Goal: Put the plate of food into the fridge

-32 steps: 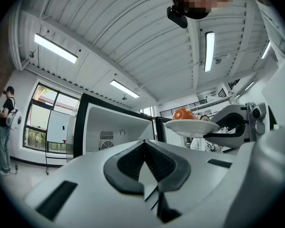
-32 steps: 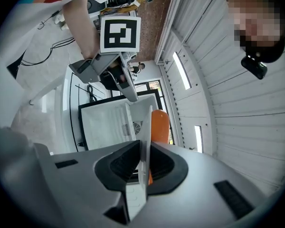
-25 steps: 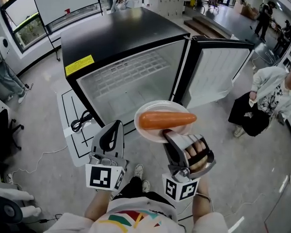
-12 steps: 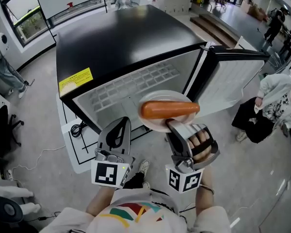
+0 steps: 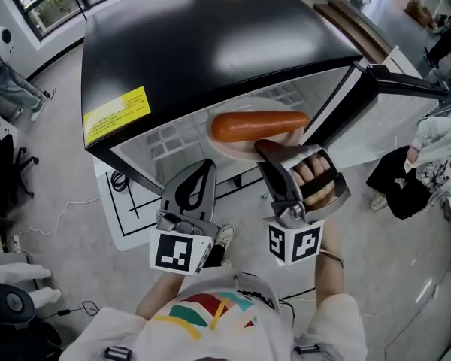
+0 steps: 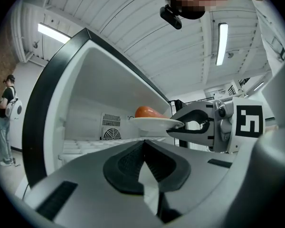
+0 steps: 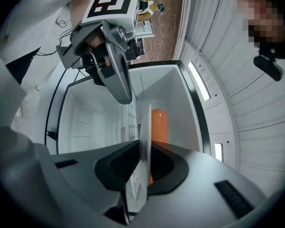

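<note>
Holding grey marker-cube left gripper (image 5: 201, 168) lower centre, jaws together, empty; pinching white round plate (image 5: 237, 150) rim in grey right gripper (image 5: 269, 149) centre frame, jaws opening.

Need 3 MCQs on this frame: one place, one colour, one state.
1. The orange carrot-shaped food lies: A on the white round plate; B on the floor; C on a table.
2. The fridge outside is: A white; B black; C red.
3. The fridge door is: A shut; B open; C removed.

1 A, the food rests across the plate.
2 B, the top and frame are black.
3 B, the door stands swung aside and the white interior is exposed.
</note>
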`<state>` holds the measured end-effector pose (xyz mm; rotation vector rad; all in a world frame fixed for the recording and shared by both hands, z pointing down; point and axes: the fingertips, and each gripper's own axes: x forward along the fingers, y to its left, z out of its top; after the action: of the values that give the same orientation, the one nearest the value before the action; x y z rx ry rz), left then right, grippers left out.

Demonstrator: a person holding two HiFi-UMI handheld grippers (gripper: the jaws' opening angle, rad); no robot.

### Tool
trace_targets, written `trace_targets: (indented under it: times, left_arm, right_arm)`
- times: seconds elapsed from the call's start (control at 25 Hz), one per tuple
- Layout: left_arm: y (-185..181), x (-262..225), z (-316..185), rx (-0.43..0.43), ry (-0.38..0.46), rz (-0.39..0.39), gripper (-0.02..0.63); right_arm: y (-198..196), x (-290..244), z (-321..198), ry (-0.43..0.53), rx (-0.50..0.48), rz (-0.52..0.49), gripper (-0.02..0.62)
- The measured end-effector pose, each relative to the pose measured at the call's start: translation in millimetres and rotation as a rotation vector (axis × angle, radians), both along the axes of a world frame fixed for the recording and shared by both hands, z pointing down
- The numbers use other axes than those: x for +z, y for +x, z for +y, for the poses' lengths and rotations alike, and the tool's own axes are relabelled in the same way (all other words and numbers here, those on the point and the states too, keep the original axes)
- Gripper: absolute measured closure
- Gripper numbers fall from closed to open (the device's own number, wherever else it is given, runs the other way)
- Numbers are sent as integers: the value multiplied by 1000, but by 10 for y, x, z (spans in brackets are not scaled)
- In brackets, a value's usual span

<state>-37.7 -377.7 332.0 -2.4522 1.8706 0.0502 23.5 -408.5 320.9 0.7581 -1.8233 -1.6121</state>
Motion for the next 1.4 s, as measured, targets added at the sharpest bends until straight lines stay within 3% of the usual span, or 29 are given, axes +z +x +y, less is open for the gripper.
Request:
trace_targets:
  times: [0.48, 1.4]
  left_arm:
    - [-113, 60, -147, -28, -20, 25, 600]
    - [-291, 142, -417, -50, -44, 75, 600]
  right_arm:
    - [-334, 112, -274, -51, -78, 148, 554]
    - [-847, 198, -870, -116, -131, 241, 543]
